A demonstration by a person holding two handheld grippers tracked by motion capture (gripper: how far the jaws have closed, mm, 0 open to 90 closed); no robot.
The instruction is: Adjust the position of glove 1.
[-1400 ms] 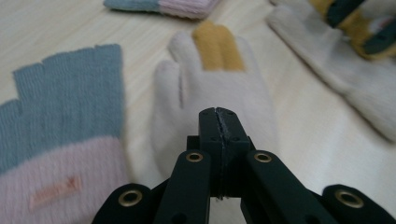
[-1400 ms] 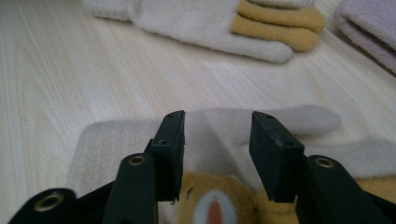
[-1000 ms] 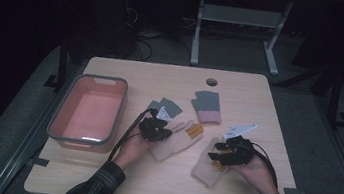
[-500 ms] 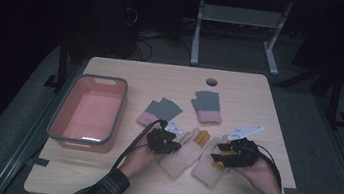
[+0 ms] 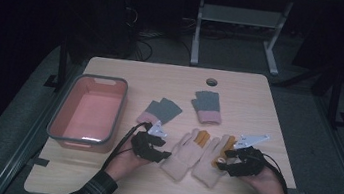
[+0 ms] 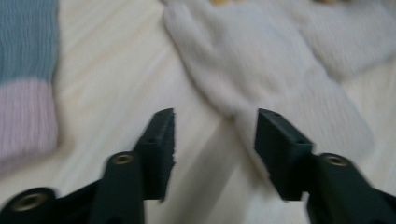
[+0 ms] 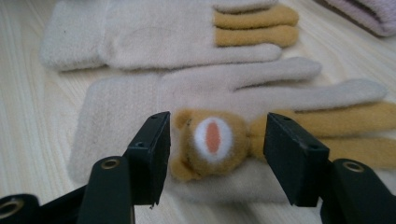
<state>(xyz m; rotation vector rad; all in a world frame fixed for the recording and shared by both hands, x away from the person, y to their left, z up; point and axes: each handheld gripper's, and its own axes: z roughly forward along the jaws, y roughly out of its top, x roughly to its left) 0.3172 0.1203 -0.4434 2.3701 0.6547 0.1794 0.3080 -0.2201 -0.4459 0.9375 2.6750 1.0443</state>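
1. High view, starting at the left: a pink bin (image 5: 88,111) with a grey rim sits at the table's (image 5: 261,96) left side, with nothing visible inside it.
2. Just right of the bin lies a grey glove with a pink cuff (image 5: 159,111); its mate (image 5: 206,106) lies farther back, near the middle of the table.
3. The left gripper (image 5: 158,152) hovers beside the cuff end of the left beige glove (image 5: 184,151). Its jaws have just been opening and now stand apart. In the left gripper view nothing sits between them; that glove (image 6: 261,70) lies just ahead, under the right-hand jaw.
4. The right beige glove (image 5: 212,158) lies touching its partner, fingers pointing away from the person.
5. The right gripper (image 5: 224,165) hangs over that glove. Its jaws have also just been opening and are spread; the right gripper view frames the glove's bear-face patch (image 7: 210,140) between them, unpinched.
6. The step in hand looks like pairing: the two beige gloves lie side by side, let go.
7. Next likely calls for re-gripping the pair together, pinching both layers, then carrying them left to the bin without dropping either one.
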